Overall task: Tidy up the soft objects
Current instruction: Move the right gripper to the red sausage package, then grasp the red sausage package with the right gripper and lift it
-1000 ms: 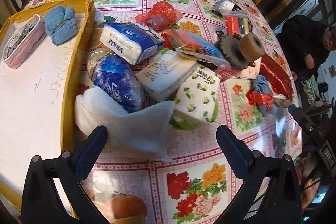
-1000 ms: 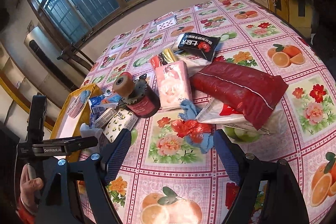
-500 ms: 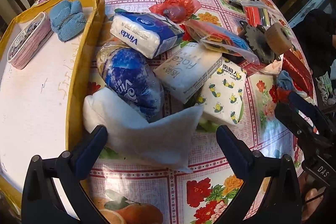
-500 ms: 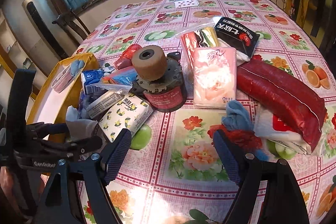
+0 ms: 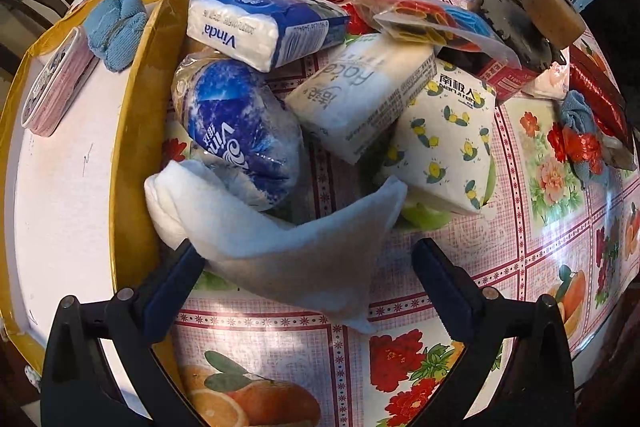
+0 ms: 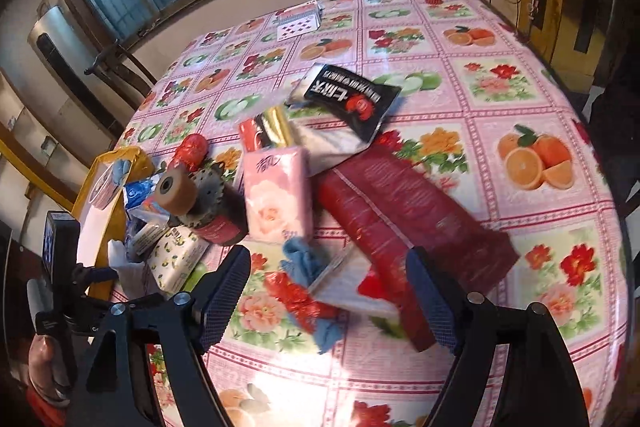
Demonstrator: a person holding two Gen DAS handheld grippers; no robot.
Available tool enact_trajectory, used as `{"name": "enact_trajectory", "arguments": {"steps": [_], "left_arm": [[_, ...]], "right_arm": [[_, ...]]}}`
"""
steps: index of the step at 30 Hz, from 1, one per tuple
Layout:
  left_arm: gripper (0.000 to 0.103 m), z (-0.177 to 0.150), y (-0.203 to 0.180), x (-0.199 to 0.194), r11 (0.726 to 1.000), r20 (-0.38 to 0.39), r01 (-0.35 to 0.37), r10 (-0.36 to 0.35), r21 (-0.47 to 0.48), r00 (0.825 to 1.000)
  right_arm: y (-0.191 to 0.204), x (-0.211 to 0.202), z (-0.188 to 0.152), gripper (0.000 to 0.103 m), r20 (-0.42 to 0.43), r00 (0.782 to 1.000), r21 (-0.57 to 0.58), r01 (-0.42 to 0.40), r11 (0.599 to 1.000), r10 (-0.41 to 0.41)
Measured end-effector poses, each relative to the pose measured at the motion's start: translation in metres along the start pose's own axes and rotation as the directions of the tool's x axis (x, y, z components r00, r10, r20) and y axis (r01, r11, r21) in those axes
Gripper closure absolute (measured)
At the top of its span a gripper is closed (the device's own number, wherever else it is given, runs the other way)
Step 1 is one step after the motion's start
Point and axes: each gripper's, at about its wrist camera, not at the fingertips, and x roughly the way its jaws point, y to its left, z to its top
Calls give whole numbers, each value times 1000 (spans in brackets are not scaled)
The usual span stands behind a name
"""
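White cloth (image 5: 288,259), limp and folded, lies between the wide-spread left gripper (image 5: 308,267).

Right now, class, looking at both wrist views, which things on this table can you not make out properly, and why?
- Red sleeve, right wrist view: motion blur, print unreadable.
- Yellow tray, left wrist view: near end cut off by the frame edge.
- Dark toothed object, left wrist view: brown roll hides part.
- Playing cards, right wrist view: too small.
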Motion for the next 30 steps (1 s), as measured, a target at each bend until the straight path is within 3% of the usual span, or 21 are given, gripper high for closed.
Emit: {"name": "enact_trajectory", "arguments": {"steps": [5, 9, 12, 15, 19, 21, 28, 30], "left_arm": [[0, 1, 0, 2, 1000, 2, -5, 6, -31, 1000], [0, -2, 1, 2, 999, -2, -4, 4, -42, 1000], [0, -3, 3, 2, 999, -19, -3, 2, -52, 1000], [0, 0, 5, 4, 998, -35, -4, 2, -68, 999], [0, 5, 6, 6, 997, -55, -6, 2, -80, 998], [0, 7, 6, 7, 997, -64, -6, 1, -75, 998], [0, 7, 4, 6, 998, -43, 3, -5, -59, 999], [12, 1, 4, 2, 998, -27, 2, -3, -59, 1000]], "right_arm": [[-10, 8, 21, 20, -45, 997, -152, 55, 987, -62], [-7, 36, 32, 12, -104, 983, -336, 109, 936, -152], [-12, 60, 37, 11, -149, 969, -395, 124, 910, -196], [-18, 77, 39, 11, -221, 966, -375, 45, 926, -136], [-17, 97, 36, 11, -248, 953, -392, 64, 918, -172], [-18, 100, 35, 24, -254, 954, -361, 60, 931, -160], [-19, 89, 25, 41, -215, 966, -300, 71, 951, -140], [-23, 85, 23, 43, -196, 971, -276, 78, 958, -136]]}}
